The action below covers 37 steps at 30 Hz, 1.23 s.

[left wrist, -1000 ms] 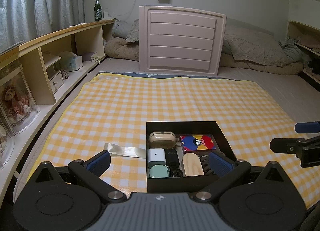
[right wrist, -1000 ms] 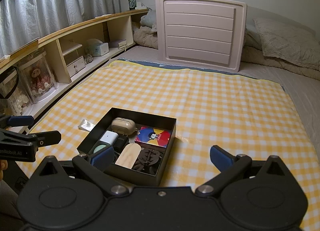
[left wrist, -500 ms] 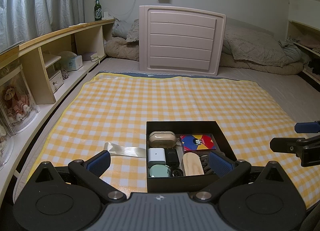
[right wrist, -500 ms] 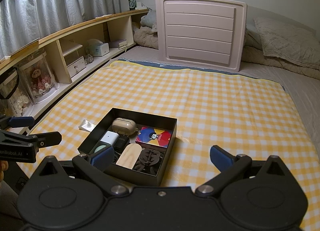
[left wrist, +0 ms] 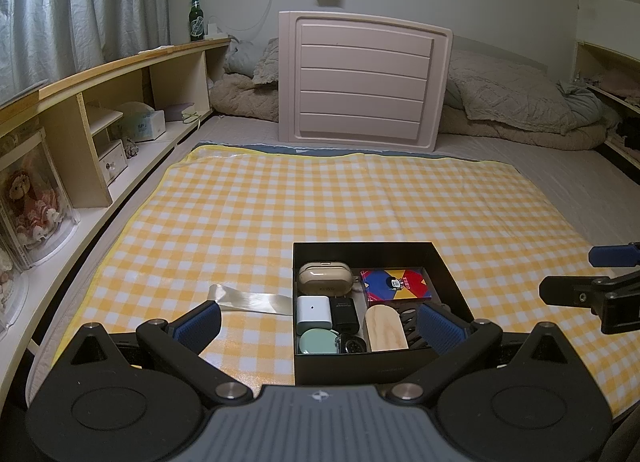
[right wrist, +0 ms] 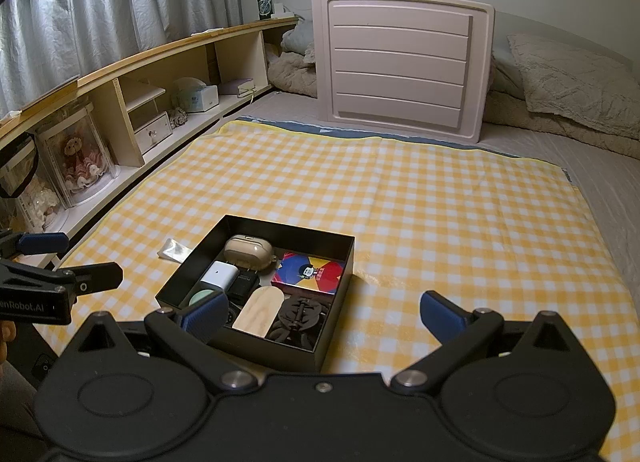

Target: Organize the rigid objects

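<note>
A black open box (left wrist: 448, 274) (right wrist: 344, 258) sits on the yellow checked cloth (left wrist: 320, 197). It holds a beige earbud case (left wrist: 324, 277) (right wrist: 248, 248), a colourful card box (left wrist: 394, 284) (right wrist: 308, 273), a white charger (left wrist: 313, 310) (right wrist: 219, 275), a black adapter (left wrist: 345, 312), a mint round case (left wrist: 318, 341), a wooden piece (left wrist: 386, 328) (right wrist: 258, 312) and a dark round object (right wrist: 300, 318). My left gripper (left wrist: 318, 326) is open and empty, just in front of the box. My right gripper (right wrist: 322, 314) is open and empty over the box's near right corner.
A strip of clear plastic (left wrist: 250, 298) (right wrist: 174, 250) lies on the cloth left of the box. A wooden shelf unit (left wrist: 100, 101) runs along the left. A pink plastic panel (left wrist: 362, 79) and bedding (left wrist: 520, 101) stand at the back.
</note>
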{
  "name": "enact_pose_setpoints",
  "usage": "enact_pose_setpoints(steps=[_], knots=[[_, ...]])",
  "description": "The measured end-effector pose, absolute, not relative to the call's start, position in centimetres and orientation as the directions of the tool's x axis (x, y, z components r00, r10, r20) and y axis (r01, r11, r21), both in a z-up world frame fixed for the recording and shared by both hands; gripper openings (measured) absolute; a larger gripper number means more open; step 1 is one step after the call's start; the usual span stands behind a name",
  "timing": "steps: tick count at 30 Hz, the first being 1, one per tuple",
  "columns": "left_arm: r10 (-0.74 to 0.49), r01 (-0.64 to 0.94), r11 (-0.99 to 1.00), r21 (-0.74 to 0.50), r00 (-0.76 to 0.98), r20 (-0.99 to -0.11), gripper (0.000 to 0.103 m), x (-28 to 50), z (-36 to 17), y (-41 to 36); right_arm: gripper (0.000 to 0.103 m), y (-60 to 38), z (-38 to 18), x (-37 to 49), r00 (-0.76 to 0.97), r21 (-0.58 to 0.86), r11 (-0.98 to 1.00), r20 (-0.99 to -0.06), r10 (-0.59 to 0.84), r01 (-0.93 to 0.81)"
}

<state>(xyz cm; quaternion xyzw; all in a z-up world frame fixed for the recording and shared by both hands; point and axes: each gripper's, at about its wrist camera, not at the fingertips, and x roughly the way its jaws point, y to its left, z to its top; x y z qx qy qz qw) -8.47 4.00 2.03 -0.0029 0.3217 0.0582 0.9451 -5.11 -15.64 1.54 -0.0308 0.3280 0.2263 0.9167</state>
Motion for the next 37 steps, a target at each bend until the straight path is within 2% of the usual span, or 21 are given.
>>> enact_pose_setpoints(steps=[37], knots=[[0.106,-0.111,0.993,0.029,0.784,-0.611,0.103,-8.58,1.84,3.80,0.103,-15.76,1.70,-5.09,0.683,0.091,0.895,-0.614,0.396,-0.436]])
